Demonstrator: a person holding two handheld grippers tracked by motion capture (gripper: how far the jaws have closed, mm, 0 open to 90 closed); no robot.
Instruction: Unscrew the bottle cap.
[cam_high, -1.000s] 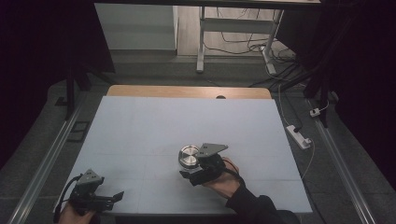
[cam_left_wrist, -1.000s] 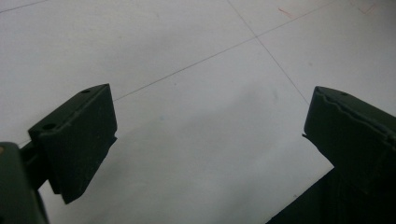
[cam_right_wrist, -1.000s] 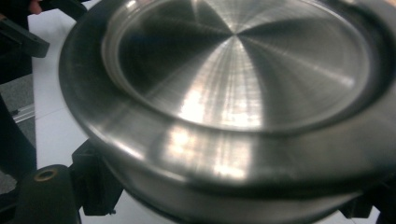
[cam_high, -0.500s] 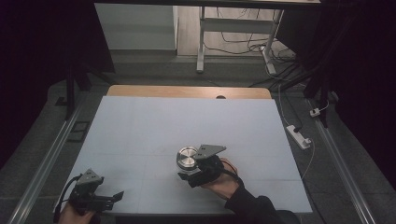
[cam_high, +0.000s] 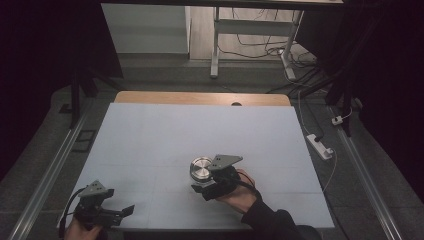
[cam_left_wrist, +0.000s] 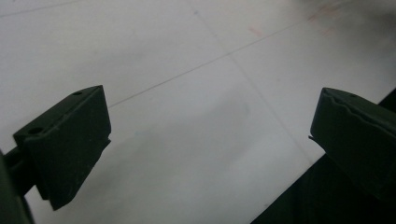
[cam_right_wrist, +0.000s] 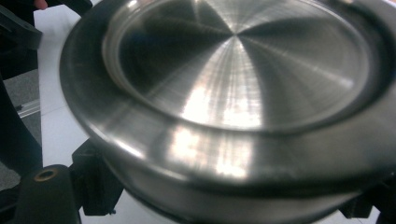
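Note:
A round, brushed-metal lid-like piece (cam_high: 201, 168) is held just above the white table mat (cam_high: 200, 125), front of centre. My right gripper (cam_high: 204, 181) is shut on it, coming in from the right with a hand behind it. In the right gripper view the metal piece (cam_right_wrist: 233, 79) sits close up, tilted, and one black finger (cam_right_wrist: 44, 198) shows under its rim. My left gripper (cam_high: 126, 211) rests at the front left corner of the mat. Its jaws have just been opening and now stand wide apart (cam_left_wrist: 210, 116), with nothing but bare mat between them.
The mat's front edge runs right beside the left gripper (cam_left_wrist: 299, 186). A wooden strip (cam_high: 200, 98) borders the far side of the table. A white power strip (cam_high: 320, 146) and cables lie on the floor to the right. Metal rails (cam_high: 45, 180) flank the table.

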